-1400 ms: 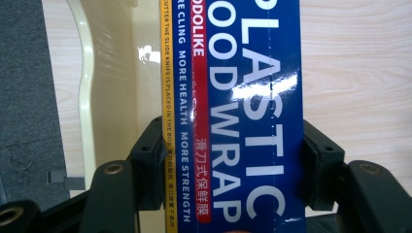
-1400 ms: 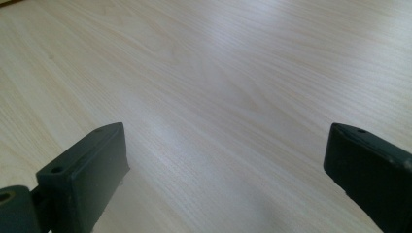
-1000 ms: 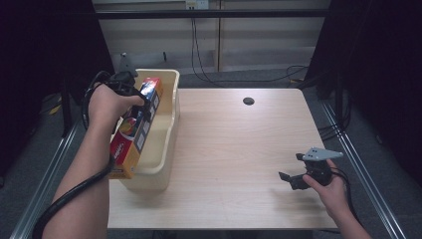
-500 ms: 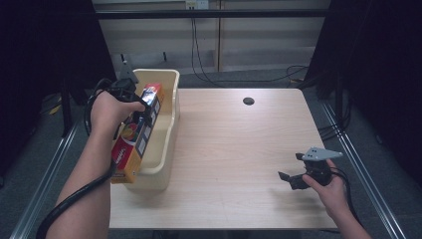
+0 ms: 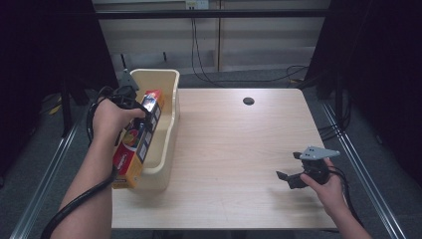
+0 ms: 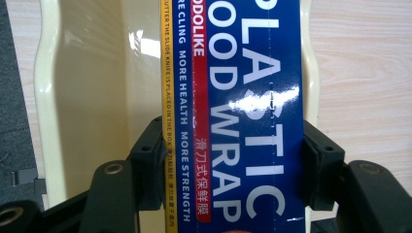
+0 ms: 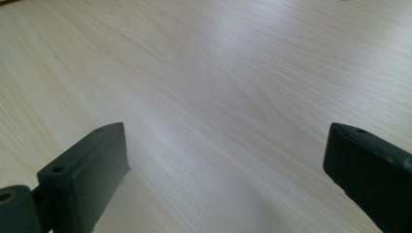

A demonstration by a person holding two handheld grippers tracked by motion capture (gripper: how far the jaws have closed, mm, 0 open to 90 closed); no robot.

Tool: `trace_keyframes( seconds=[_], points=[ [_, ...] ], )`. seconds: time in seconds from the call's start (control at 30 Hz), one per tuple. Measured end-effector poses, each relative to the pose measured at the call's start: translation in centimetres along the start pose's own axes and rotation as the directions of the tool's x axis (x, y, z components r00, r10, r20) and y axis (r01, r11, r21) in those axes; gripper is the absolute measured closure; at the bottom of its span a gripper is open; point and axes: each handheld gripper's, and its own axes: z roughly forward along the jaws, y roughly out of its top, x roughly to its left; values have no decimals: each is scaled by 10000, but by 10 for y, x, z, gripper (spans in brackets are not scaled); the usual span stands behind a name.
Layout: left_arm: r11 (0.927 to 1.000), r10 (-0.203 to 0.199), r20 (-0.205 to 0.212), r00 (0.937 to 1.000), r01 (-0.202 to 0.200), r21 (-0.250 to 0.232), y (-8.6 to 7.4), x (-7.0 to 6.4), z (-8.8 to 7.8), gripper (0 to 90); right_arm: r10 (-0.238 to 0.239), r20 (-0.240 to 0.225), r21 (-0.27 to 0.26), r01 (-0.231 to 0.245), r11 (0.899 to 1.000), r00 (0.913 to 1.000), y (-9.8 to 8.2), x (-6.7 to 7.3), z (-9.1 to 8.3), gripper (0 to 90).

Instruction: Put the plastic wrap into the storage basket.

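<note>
Left tongs [image 6: 228, 160] clamped across plastic wrap box [image 5: 137, 142], long axis along cream bin [image 5: 166, 79]; right tongs [image 7: 228, 165] apart, idle over desk [image 5: 239, 149].

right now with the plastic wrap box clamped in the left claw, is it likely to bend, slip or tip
The plastic wrap box probably stays stiff: its edges look straight between the left claw pads. Its glossy face shows glare, so it may slide somewhat. Long and narrow, held over the cream bin, it would likely tip if stood on end.
</note>
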Motion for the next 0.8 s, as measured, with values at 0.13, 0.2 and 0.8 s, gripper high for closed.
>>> trace_keyframes(
  seconds=[0.13,0.2,0.8],
  points=[
    [9999,-63,-82,9999,63,78,-1,3,2,404,-21,26,-12,21,10000,10000,0,0,1,24],
    [9999,-59,-45,10000,59,96,-2,4,4,405,-10,59,-34,10,10000,10000,0,1,1,24],
    [9992,-195,-162,9997,201,356,-4,10,16,404,54,66,20,-54,10000,10000,2,0,5,26]
  ],
)
